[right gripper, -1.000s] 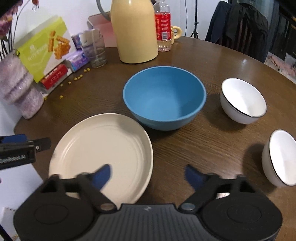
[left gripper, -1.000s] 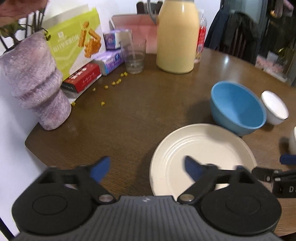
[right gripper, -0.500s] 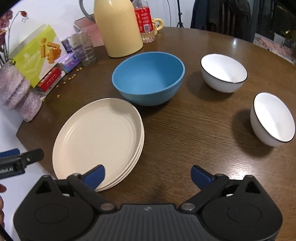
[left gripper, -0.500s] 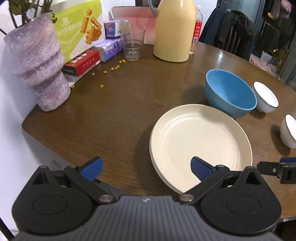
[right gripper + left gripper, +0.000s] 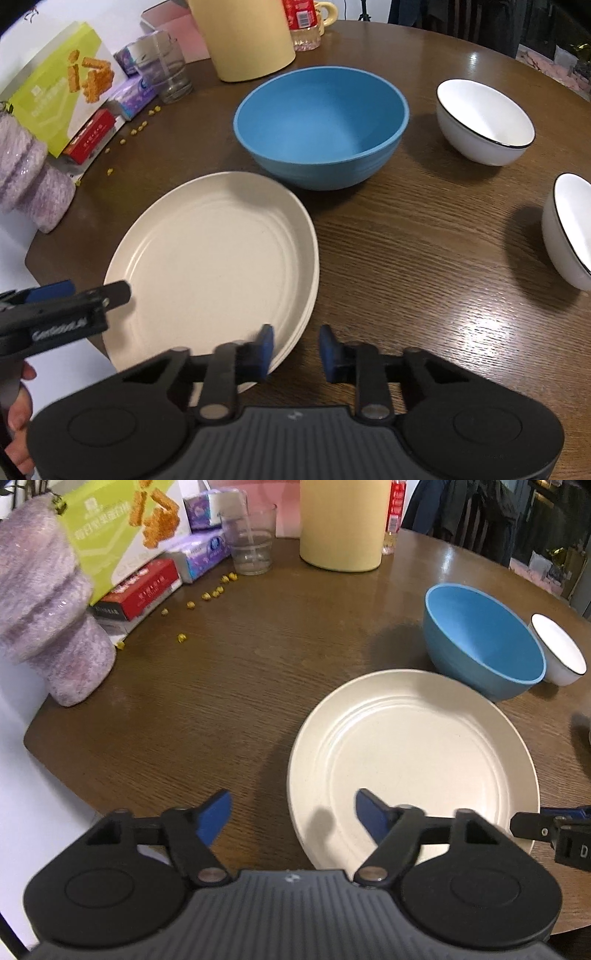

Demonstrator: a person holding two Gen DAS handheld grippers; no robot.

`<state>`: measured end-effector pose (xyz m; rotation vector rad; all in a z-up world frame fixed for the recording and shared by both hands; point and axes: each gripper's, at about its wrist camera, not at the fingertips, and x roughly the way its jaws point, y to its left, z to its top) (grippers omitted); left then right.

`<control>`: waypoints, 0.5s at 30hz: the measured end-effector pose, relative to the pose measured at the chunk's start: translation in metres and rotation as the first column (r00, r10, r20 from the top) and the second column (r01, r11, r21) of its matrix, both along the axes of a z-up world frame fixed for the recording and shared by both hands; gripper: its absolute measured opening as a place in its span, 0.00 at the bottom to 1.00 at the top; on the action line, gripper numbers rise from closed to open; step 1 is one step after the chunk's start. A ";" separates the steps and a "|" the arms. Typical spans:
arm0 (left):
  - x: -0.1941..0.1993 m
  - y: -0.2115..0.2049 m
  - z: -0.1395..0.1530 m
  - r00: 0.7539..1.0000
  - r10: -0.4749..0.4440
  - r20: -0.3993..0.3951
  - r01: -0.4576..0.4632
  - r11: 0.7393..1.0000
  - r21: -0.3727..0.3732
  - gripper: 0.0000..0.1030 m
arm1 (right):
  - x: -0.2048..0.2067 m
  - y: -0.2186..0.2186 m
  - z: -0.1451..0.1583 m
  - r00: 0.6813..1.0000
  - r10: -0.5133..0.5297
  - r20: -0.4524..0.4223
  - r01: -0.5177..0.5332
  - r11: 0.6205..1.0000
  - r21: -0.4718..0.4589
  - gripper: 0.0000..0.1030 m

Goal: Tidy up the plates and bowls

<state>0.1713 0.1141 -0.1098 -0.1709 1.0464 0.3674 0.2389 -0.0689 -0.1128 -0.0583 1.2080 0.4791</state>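
Little readable text. Green snack box (image 5: 122,535): white Chinese characters on the front, too blurred to read; same in the right wrist view. Red box (image 5: 142,590): white characters, unreadable. Purple tissue packs (image 5: 205,552): small logo, not legible. Red bottle label (image 5: 301,13): a barcode shows, no readable digits. Left gripper (image 5: 66,299), seen from the right wrist view: white lettering on its side, blurred. Right gripper (image 5: 554,821), at the edge of the left wrist view: one white letter "D".
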 end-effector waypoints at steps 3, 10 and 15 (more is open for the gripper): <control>0.005 0.002 -0.006 1.000 0.002 -0.020 -0.003 1.000 -0.023 0.45 | 0.000 0.003 0.000 1.000 0.009 0.004 -0.009 1.000 0.001 0.14; 0.007 0.004 -0.011 0.999 0.014 -0.029 -0.015 0.999 -0.034 0.21 | 0.001 0.002 0.000 1.000 0.012 0.023 -0.012 1.000 0.012 0.13; 0.007 0.004 -0.010 0.999 0.024 -0.028 -0.025 0.999 -0.029 0.17 | -0.002 0.004 0.000 0.999 0.023 0.045 -0.023 1.000 -0.007 0.13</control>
